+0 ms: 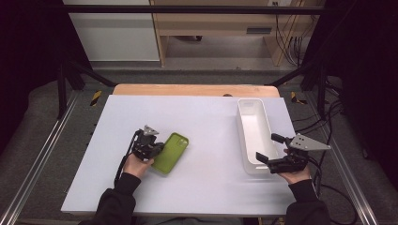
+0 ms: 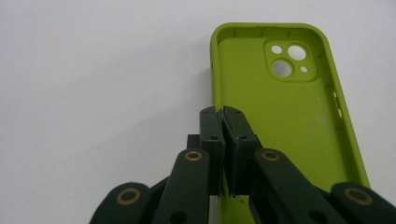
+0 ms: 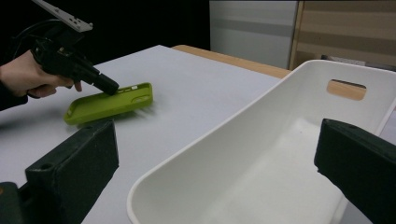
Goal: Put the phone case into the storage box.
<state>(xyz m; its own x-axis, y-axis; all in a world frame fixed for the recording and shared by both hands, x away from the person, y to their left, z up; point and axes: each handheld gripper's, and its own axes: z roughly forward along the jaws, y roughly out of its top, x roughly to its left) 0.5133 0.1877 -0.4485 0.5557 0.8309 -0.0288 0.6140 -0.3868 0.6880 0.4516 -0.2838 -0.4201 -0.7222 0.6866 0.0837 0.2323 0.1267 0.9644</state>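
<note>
Left gripper view: my left gripper (image 2: 223,114) pinches the case (image 2: 280,121) wall; right gripper (image 3: 224,168) gapes round the empty bin (image 3: 261,154) (transfer pending, I judge).

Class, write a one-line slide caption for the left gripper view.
Left hand-held gripper pinching the side wall of an empty green phone case on a white table.

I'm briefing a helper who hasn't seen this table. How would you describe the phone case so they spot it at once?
On the white table, look left of the long white bin. The phone case lies flat there, hollow side up, its side wall pinched by the left gripper. It is the one lime-green thing, with camera cutouts.
</note>
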